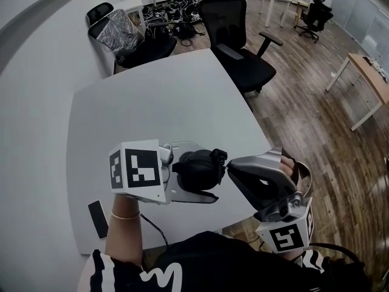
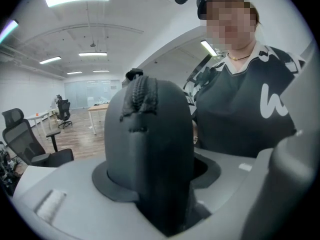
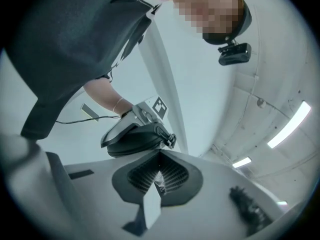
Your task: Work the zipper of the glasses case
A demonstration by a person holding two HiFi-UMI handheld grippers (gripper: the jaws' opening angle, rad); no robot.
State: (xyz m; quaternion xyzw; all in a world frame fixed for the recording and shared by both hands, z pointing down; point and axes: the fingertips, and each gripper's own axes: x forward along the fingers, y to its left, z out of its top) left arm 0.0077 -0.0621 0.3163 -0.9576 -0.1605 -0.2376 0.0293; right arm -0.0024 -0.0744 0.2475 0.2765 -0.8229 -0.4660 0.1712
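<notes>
Clamping glasses case [image 1: 197,170] in left jaws | right jaws pinching its zipper pull [image 3: 160,184]

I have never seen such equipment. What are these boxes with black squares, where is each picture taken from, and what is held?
No robot: a person holds a tool with a two-finger claw in each hand; the marked cubes are part of them. The head view looks down from the person's head at a white table with a phone on it. The other two views come from cameras on the tools. The left claw clamps a black glasses case. The right claw is closed at the case's end, apparently pinching its zipper pull.
</notes>
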